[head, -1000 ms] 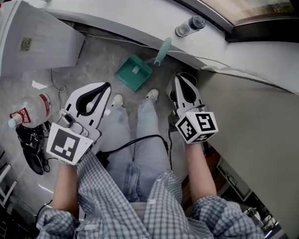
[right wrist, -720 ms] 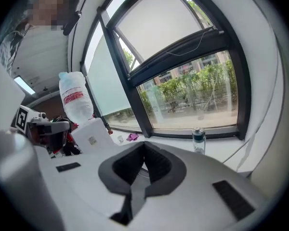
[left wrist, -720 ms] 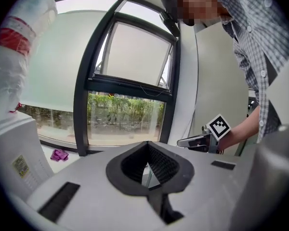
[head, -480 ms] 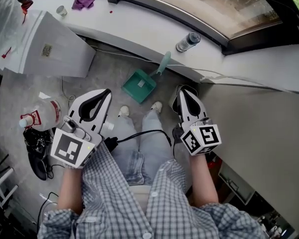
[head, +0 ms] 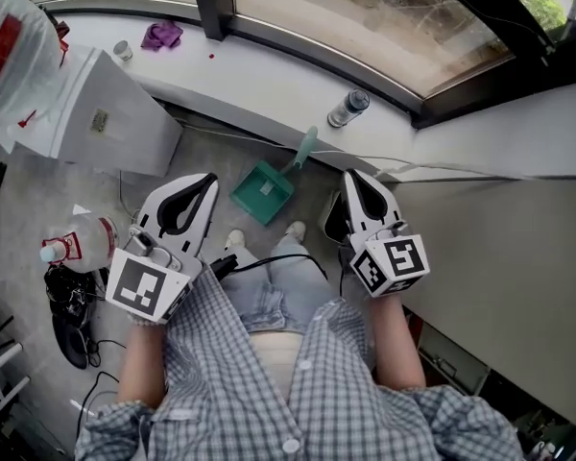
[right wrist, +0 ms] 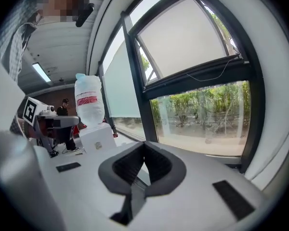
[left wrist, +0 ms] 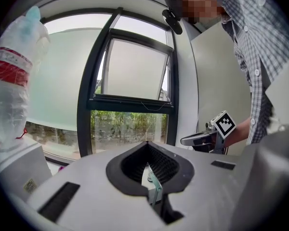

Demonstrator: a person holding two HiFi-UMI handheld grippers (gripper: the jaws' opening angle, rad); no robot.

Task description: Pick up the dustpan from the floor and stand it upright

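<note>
Dustpan (head: pixel 262 192) in teal colour is on the floor (head: pixel 202 142), close to the wall under the window ledge (head: pixel 269 70). In the head view it is at 12 o'clock from the person's shoes (head: pixel 295 230). Its handle points to about 1 o'clock and reaches the wall. From this steep angle I cannot tell if the pan lies flat or stands on its edge.

Neither gripper touches the dustpan. The left gripper (head: pixel 204 179) is held in the air at 9 o'clock of it, and the right gripper (head: pixel 350 176) at 3 o'clock of it, so the dustpan is seen between the two and below them. In the left gripper view the jaws are together, the tips of the black pads meet, and nothing is between them. The right gripper view shows the same: jaws together and empty. Both grippers look toward the window (right wrist: pixel 202 114), with green plants behind the glass.

On the ledge a clear bottle (head: pixel 348 108) stands at 1 o'clock from the dustpan, and a purple cloth (head: pixel 160 35) lies at 11 o'clock. A white box (head: pixel 96 113) stands at 10 o'clock. A big plastic bottle (head: pixel 82 238) with a red label lies on the floor at 8 o'clock, well apart from the dustpan.
</note>
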